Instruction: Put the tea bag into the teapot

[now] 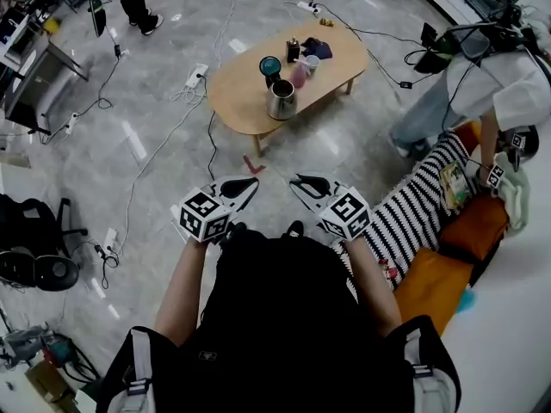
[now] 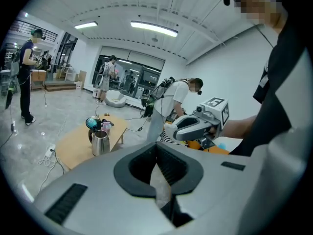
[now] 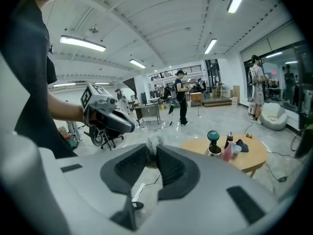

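The steel teapot (image 1: 281, 100) stands on a low oval wooden table (image 1: 237, 93) some way ahead of me, with its teal lid (image 1: 270, 65) raised. I hold both grippers at waist height, far from the table. My right gripper (image 1: 297, 181) (image 3: 152, 148) is shut on a small whitish tea bag (image 3: 154, 141) that sticks out past its jaw tips. My left gripper (image 1: 250, 183) (image 2: 156, 153) is shut with nothing between its jaws. The teapot (image 2: 100, 143) (image 3: 214, 151) also shows in both gripper views.
A pink cup (image 1: 299, 76) and small dark items sit by the teapot. Cables and a power strip (image 1: 195, 77) cross the floor between me and the table. At my right a person in white (image 1: 504, 84) bends over a striped sofa (image 1: 430, 196) with orange cushions. Black bags (image 1: 34, 248) lie at my left.
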{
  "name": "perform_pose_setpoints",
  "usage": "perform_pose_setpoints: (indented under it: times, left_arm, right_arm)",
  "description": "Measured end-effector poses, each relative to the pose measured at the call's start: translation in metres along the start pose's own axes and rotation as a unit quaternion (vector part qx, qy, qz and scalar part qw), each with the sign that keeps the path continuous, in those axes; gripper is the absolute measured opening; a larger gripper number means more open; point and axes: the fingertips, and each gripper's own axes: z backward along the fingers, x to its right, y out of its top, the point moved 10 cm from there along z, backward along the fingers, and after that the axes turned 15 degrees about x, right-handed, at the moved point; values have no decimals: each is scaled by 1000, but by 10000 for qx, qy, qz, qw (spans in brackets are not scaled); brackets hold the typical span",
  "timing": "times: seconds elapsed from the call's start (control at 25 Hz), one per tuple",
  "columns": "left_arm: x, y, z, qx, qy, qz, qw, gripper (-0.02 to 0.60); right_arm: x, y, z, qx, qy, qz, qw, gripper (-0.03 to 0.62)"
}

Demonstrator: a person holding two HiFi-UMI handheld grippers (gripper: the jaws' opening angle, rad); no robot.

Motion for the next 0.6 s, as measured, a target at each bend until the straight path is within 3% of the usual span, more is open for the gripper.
perform_pose_setpoints:
  times: [0.4, 0.6]
  left_arm:
    - [19, 4, -28, -94, 276, -300, 9991, 11]
    - [0, 5, -41, -76, 196, -127, 9997, 11]
  right_arm:
    - [32, -16, 18, -13, 212, -207, 9996, 75]
    - [39, -12, 10, 25, 83, -264, 9996, 75]
